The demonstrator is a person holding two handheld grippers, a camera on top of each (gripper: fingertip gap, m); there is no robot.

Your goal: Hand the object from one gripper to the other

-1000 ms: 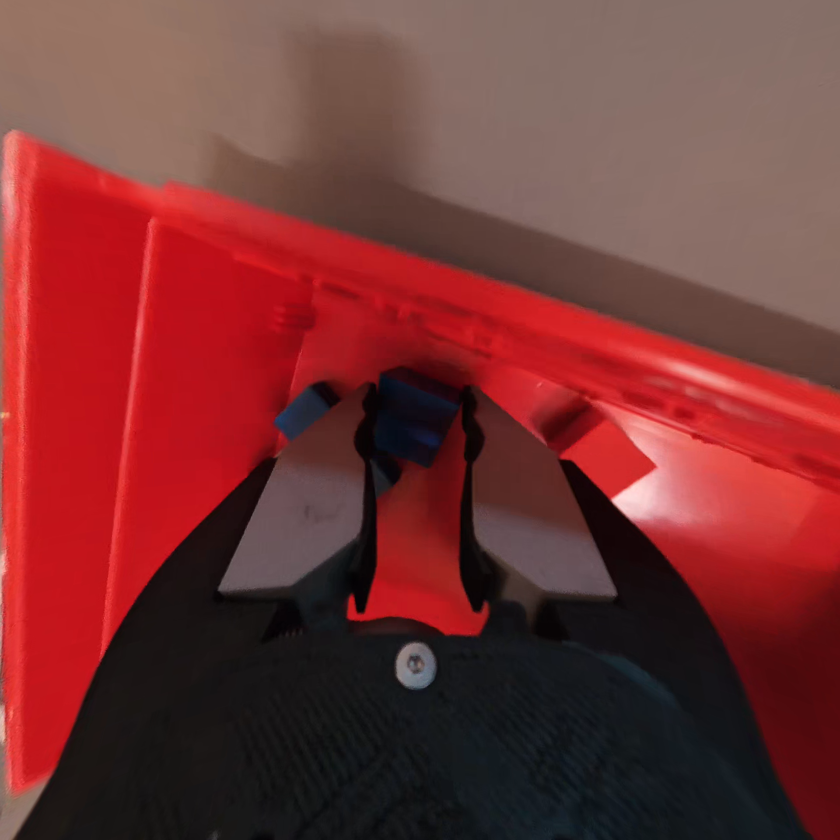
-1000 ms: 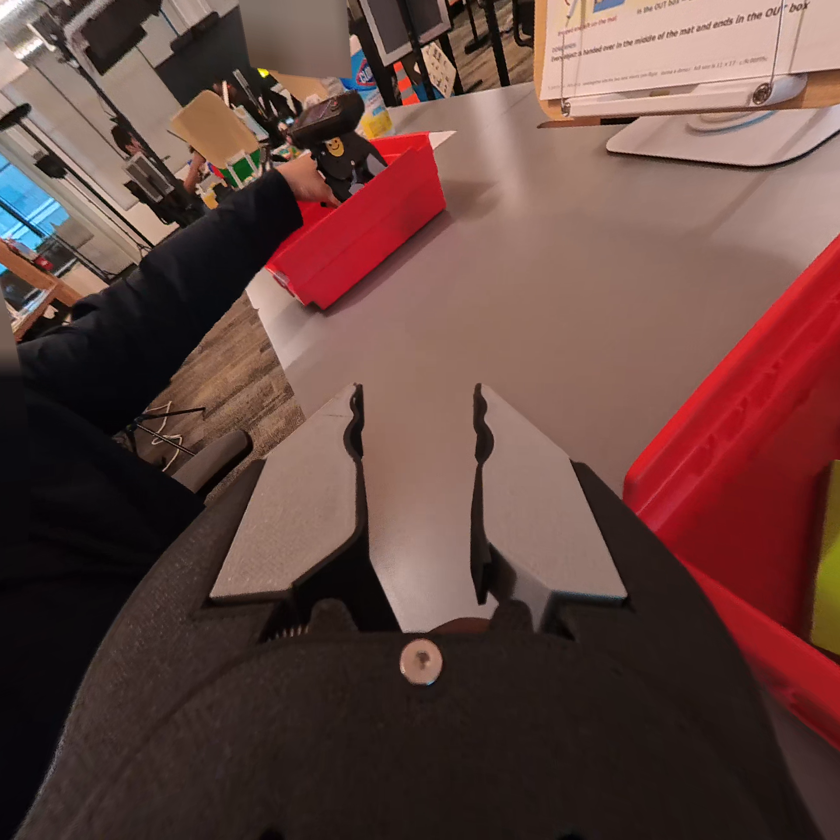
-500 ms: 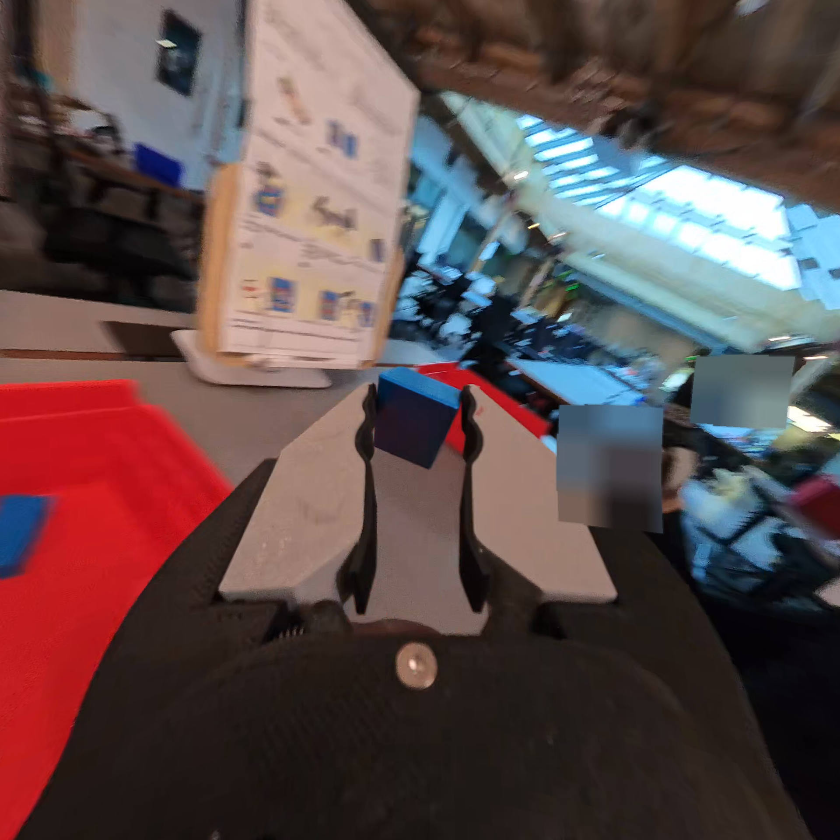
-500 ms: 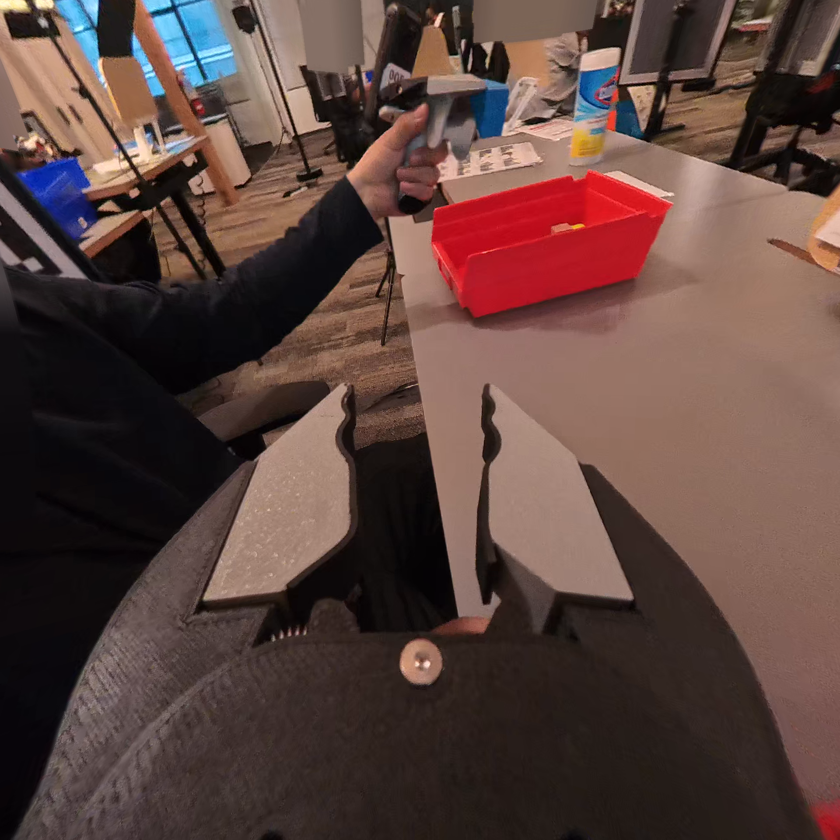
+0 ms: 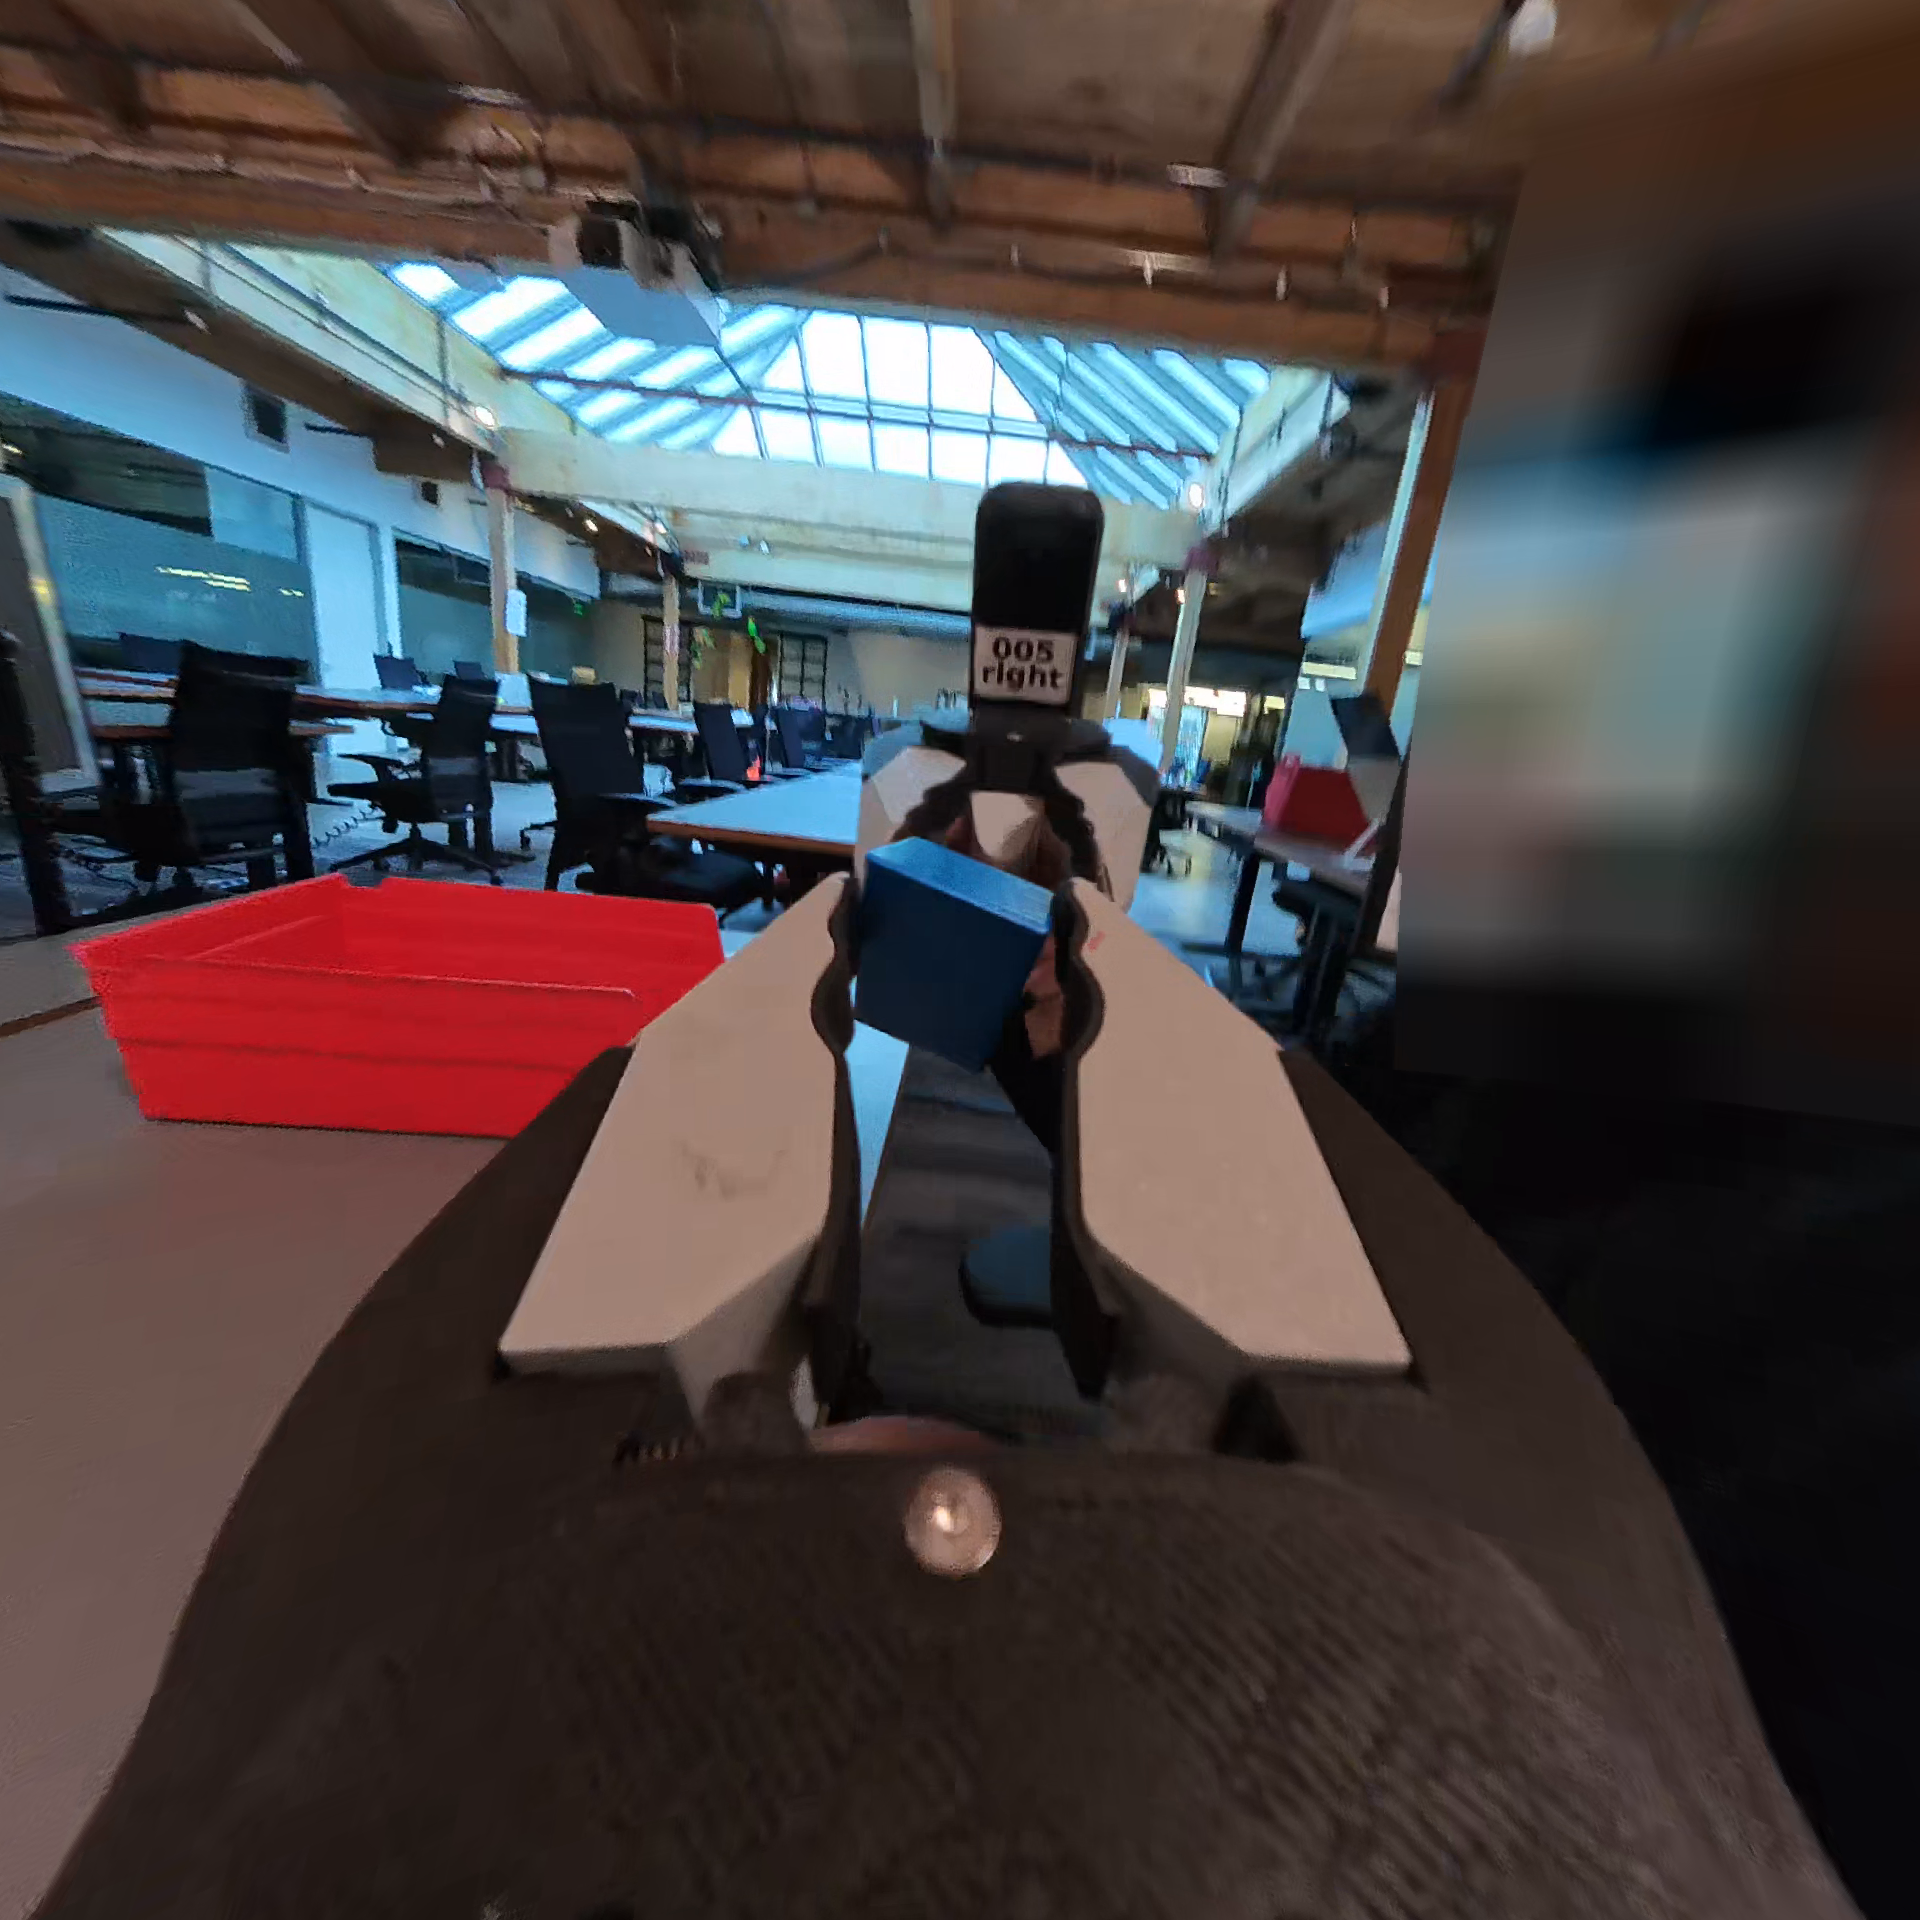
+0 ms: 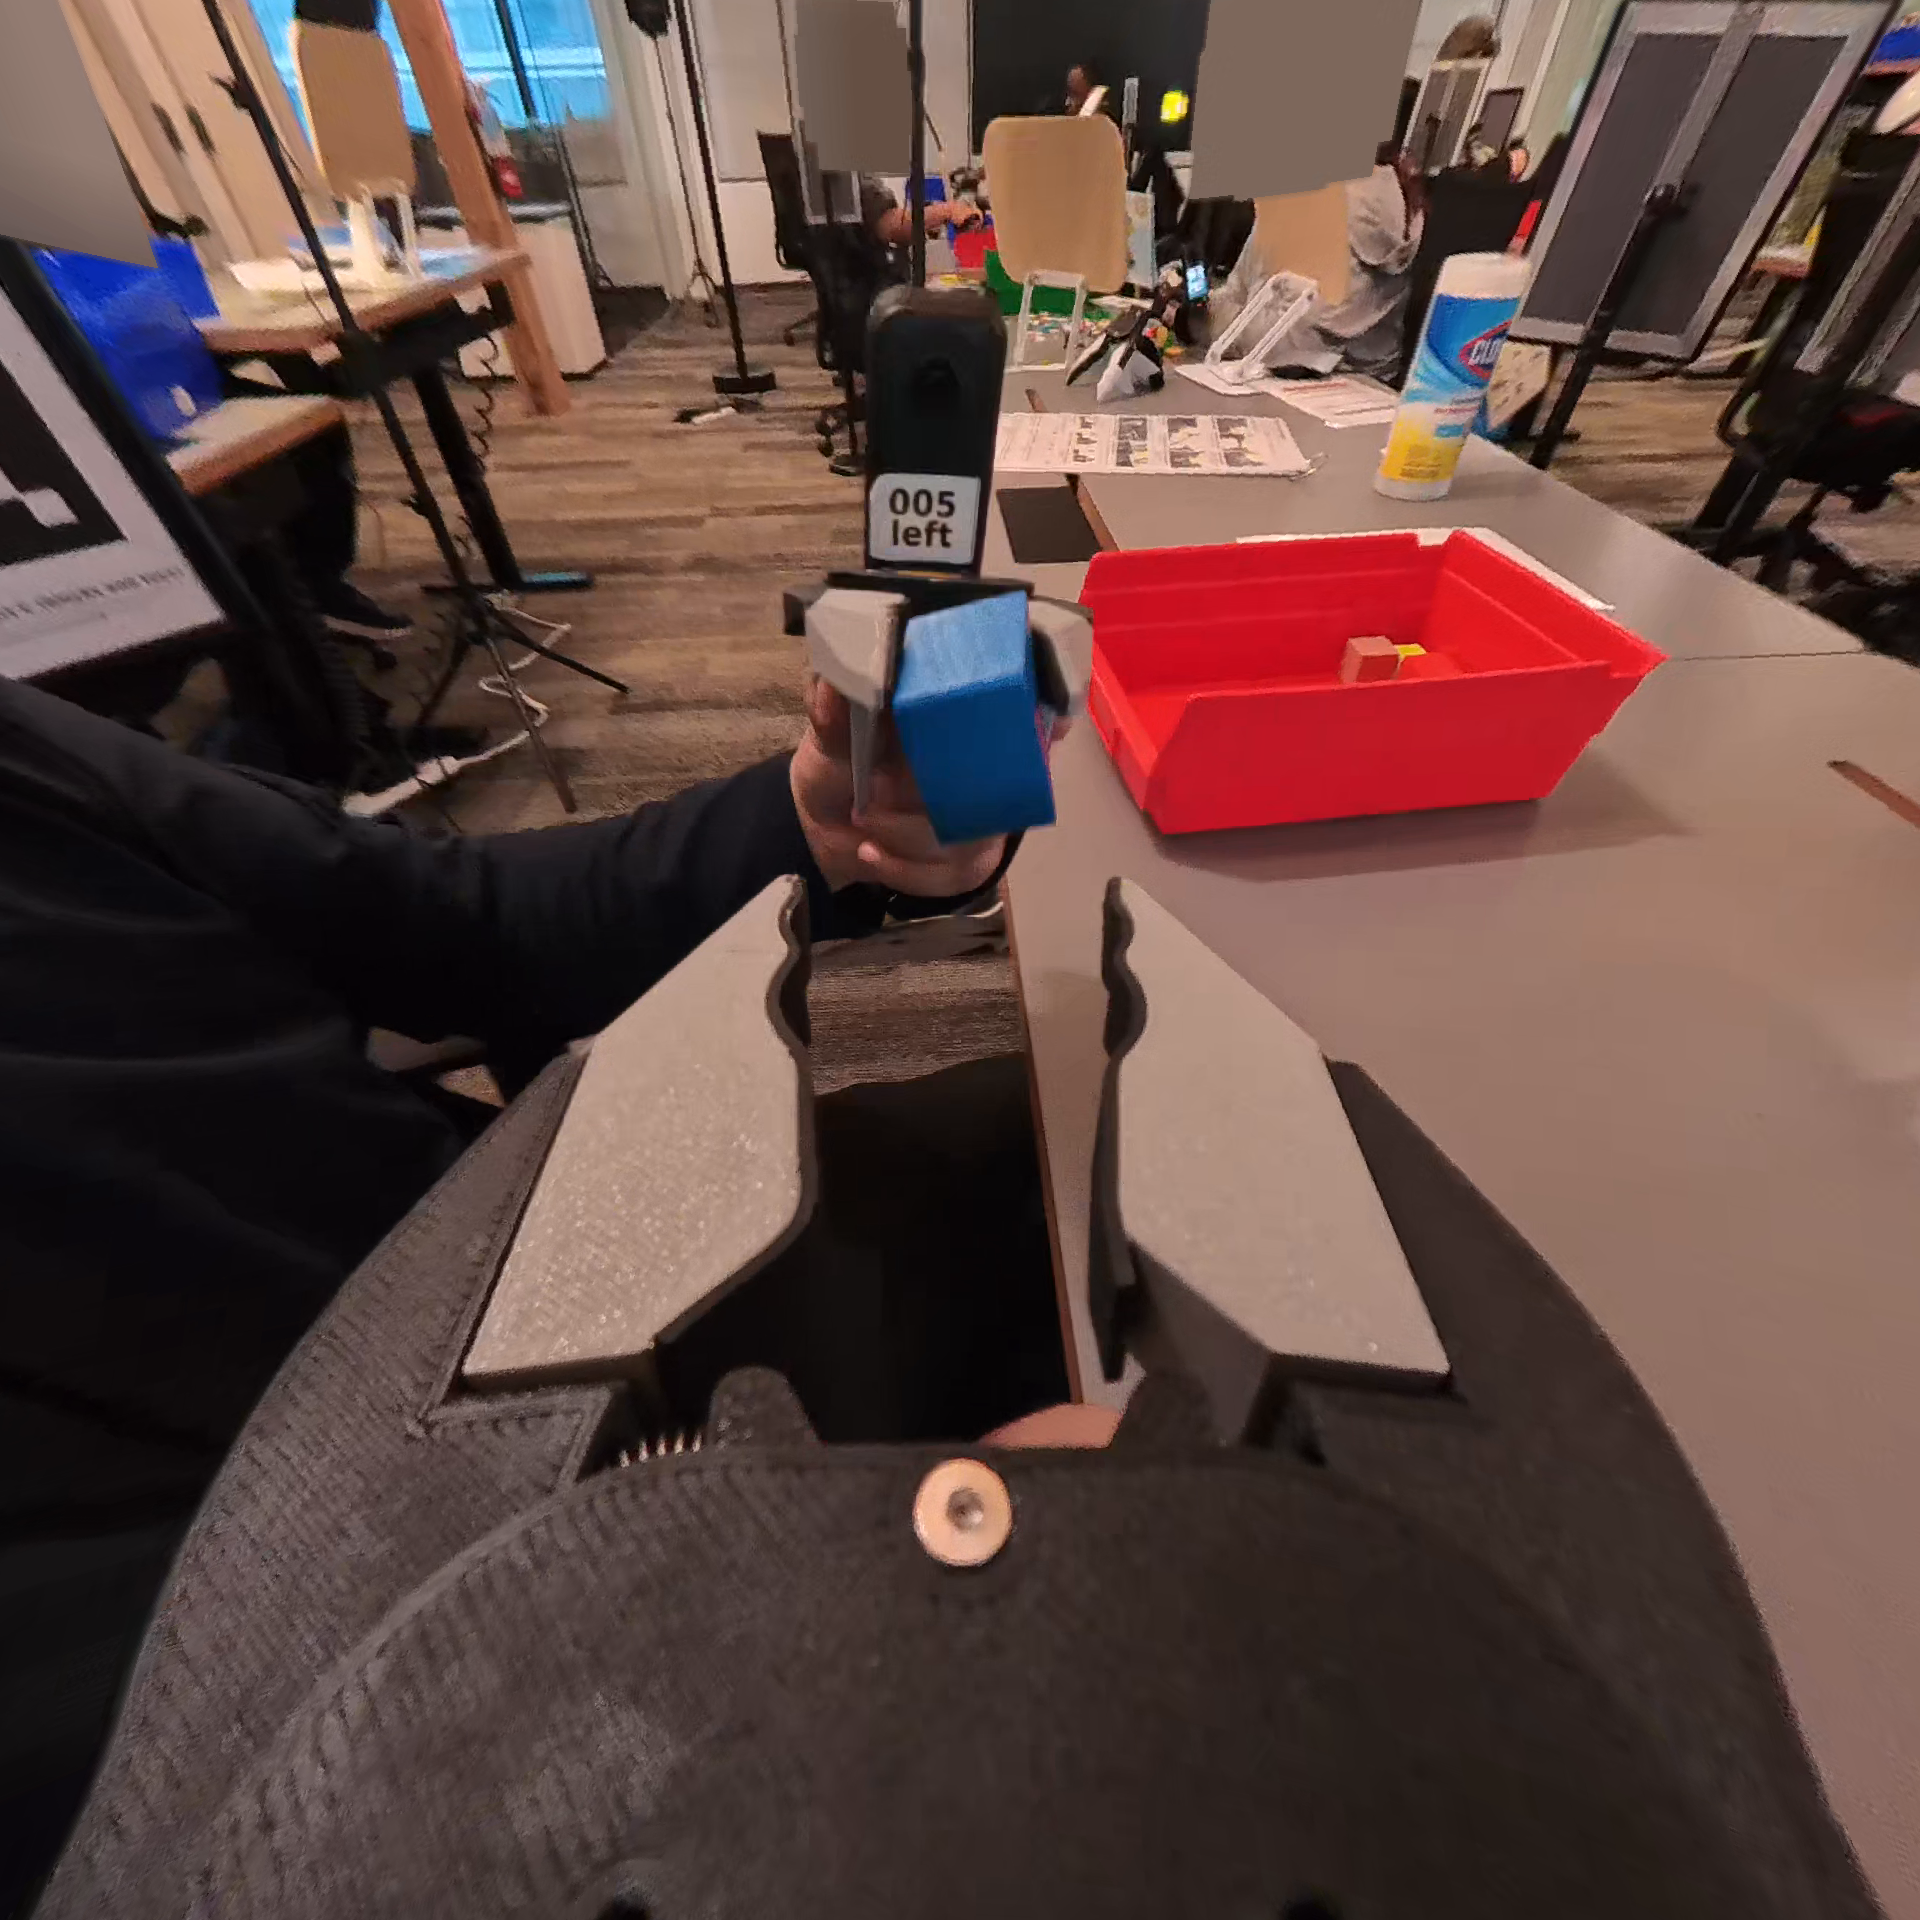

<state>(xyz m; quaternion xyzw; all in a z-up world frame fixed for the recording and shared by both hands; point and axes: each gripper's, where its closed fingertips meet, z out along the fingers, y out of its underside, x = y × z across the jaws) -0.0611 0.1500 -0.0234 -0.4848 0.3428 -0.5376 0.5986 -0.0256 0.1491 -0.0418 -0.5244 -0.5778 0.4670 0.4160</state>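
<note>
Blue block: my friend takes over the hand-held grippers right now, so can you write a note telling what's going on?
Left hand-held gripper: shut on the blue block, held in the air, facing the other gripper.
Right hand-held gripper: open, empty, pointed at the block, not touching it.
Red bin: on the grey table, with small blocks inside.
Done: block picked up and held out.
Left: bring the right gripper's fingers around the block, shut them, then open the left one.

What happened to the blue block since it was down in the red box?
The left gripper lifted the blue block out of the red bin and swung it up to face the right gripper, which turned toward it. The left fingers stay clamped on the block; the right fingers stay open and empty.
</note>
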